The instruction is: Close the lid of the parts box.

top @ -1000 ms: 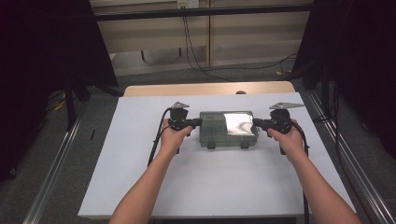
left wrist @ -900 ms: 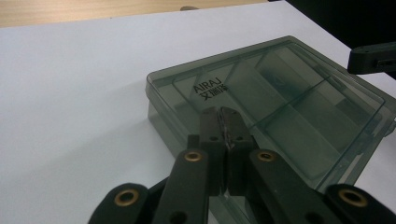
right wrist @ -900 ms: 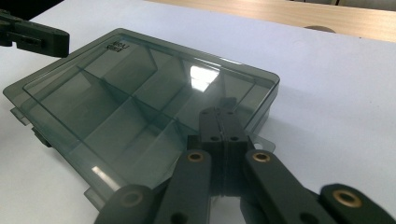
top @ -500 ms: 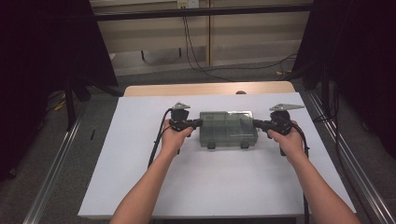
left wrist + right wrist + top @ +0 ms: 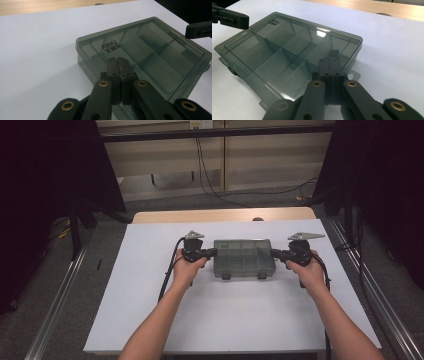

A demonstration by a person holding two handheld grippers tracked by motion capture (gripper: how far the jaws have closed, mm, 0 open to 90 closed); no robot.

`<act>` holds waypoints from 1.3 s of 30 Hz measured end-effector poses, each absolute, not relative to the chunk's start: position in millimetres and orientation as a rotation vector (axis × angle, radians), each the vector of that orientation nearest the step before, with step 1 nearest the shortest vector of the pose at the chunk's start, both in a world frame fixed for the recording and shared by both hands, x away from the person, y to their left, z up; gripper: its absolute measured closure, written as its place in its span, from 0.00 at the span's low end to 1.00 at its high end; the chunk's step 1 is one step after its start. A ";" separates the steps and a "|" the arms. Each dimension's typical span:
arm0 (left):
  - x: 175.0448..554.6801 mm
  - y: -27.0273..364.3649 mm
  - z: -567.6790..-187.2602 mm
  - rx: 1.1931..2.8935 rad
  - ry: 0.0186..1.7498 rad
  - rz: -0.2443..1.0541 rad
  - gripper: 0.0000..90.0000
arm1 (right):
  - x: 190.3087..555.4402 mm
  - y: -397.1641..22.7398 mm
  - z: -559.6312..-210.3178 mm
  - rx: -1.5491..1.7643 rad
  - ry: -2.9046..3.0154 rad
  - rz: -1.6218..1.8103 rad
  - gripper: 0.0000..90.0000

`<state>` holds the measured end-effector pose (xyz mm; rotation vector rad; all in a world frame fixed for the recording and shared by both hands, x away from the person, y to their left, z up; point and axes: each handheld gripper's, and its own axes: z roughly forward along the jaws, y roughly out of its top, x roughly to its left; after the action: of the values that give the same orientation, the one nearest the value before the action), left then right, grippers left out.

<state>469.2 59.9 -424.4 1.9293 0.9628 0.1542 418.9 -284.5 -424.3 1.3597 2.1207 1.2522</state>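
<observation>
A smoky clear compartment box (image 5: 245,259) lies flat on the white table top (image 5: 225,320), lid down, latches toward the person. My left gripper (image 5: 213,253) is shut, its tips against the box's left end. My right gripper (image 5: 274,253) is shut, its tips at the right end. In the left gripper view the closed jaws (image 5: 118,60) rest on the end wall of the box (image 5: 155,50), near the printed logo. In the right gripper view the closed jaws (image 5: 333,57) sit at the edge of the box (image 5: 287,42), beside a small tab (image 5: 351,75). Nothing shows between either pair of jaws.
A strip of wooden table (image 5: 225,215) runs behind the white top. Metal rails (image 5: 55,295) flank the table on the floor. Cables (image 5: 210,170) hang at the back wall, and dark curtains stand on both sides.
The bright glare on the box lid one second ago is gone, and the box now lies flat. Both hands and grippers stay at its two ends.
</observation>
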 end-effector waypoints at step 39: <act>423.2 122.8 -424.9 1.784 0.868 0.258 0.40 | 372.1 -277.5 -432.0 1.364 2.001 1.384 0.28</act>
<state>423.2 122.8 -424.9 1.7841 0.8683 0.2578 372.1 -277.5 -432.0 1.3637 2.0015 1.3836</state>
